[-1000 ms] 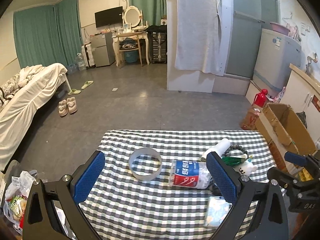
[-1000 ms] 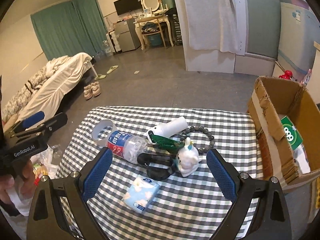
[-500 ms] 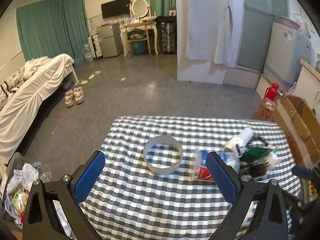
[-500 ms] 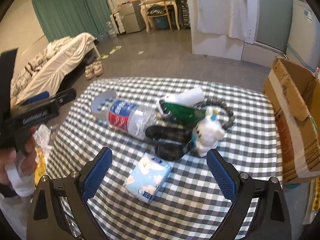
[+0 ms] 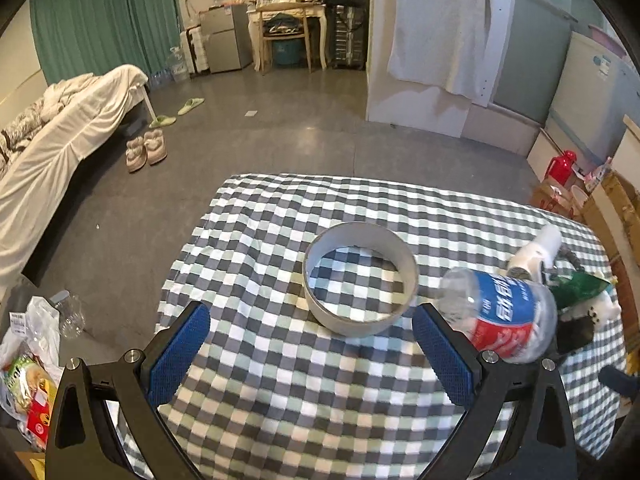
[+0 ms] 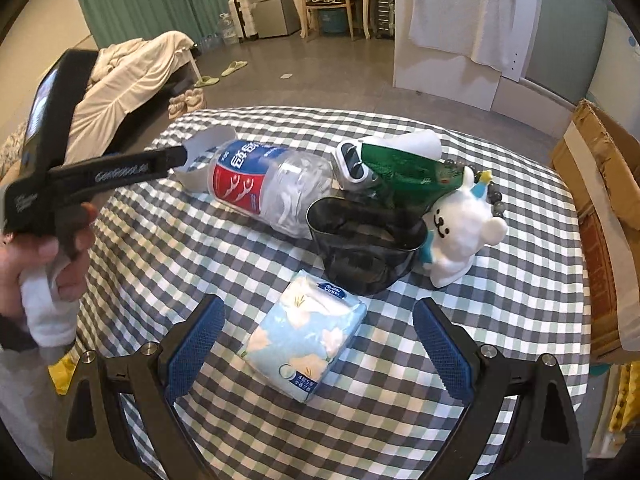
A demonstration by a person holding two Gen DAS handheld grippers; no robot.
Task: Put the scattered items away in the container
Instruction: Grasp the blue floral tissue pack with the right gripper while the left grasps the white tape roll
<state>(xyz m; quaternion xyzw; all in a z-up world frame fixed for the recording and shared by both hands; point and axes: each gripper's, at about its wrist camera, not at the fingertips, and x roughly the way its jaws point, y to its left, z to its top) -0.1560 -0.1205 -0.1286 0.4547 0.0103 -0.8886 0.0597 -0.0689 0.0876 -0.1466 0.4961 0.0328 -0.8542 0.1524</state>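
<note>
In the left wrist view my left gripper (image 5: pixel 310 354) is open, just short of a grey tape roll (image 5: pixel 360 278) lying flat on the checkered cloth. A crushed plastic bottle (image 5: pixel 506 314) lies to its right. In the right wrist view my right gripper (image 6: pixel 316 346) is open around a light-blue tissue pack (image 6: pixel 306 338). Beyond it lie a black pouch (image 6: pixel 364 246), a white plush bear (image 6: pixel 460 228), a green packet (image 6: pixel 404 174), a white device (image 6: pixel 354 164), a bead bracelet (image 6: pixel 494 196) and the bottle (image 6: pixel 268 186). The cardboard box (image 6: pixel 604 216) stands at the table's right.
The checkered table (image 5: pixel 280 408) drops off to the floor at the left, where plastic bags (image 5: pixel 28 364) lie. My left gripper's body and the hand on it (image 6: pixel 52 200) sit over the table's left side in the right wrist view. A bed (image 5: pixel 52 136) stands far left.
My left gripper has moved left and closer to the tape roll, which now sits between its fingers' line. My right gripper has moved down and forward onto the tissue pack.
</note>
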